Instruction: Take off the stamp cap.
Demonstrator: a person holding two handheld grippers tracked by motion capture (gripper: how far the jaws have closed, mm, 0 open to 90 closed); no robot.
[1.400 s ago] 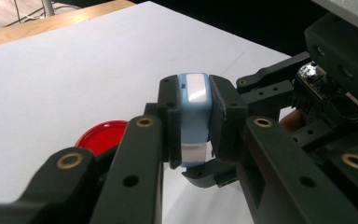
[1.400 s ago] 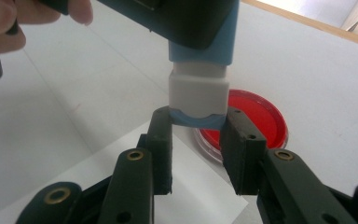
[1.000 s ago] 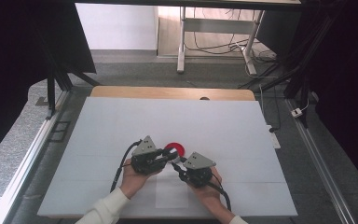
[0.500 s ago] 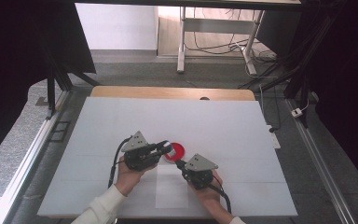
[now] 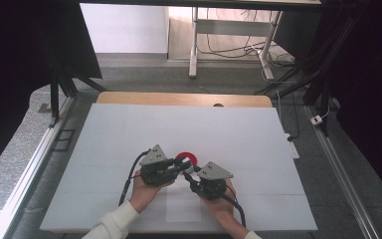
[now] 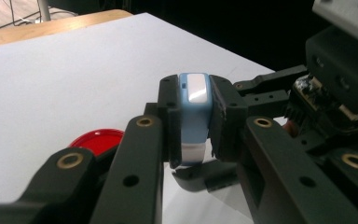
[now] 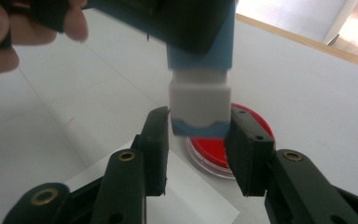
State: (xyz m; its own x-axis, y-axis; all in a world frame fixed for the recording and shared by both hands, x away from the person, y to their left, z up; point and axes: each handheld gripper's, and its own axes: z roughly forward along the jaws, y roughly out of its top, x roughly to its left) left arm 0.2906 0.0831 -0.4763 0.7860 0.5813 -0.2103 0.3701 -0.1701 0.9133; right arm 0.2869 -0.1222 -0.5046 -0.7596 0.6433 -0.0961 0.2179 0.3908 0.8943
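Left hand-held gripper (image 6: 193,135) clenched on the blue body of a small blue-and-white capped object (image 6: 193,109), held just above and beside the red dish (image 7: 214,151) on the worktop (image 5: 129,129); right hand-held gripper (image 7: 198,149) brackets the white cap end with jaws close beside it, grip uncertain, apparently placed to pull the cap off over the dish

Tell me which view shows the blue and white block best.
The left gripper view: the blue and white block sits centred and sharp, clamped in the left hand-held gripper. The right gripper view shows its white lower end between the right hand-held gripper jaws, slightly blurred, above the red dish. In the high view it is too small to make out.
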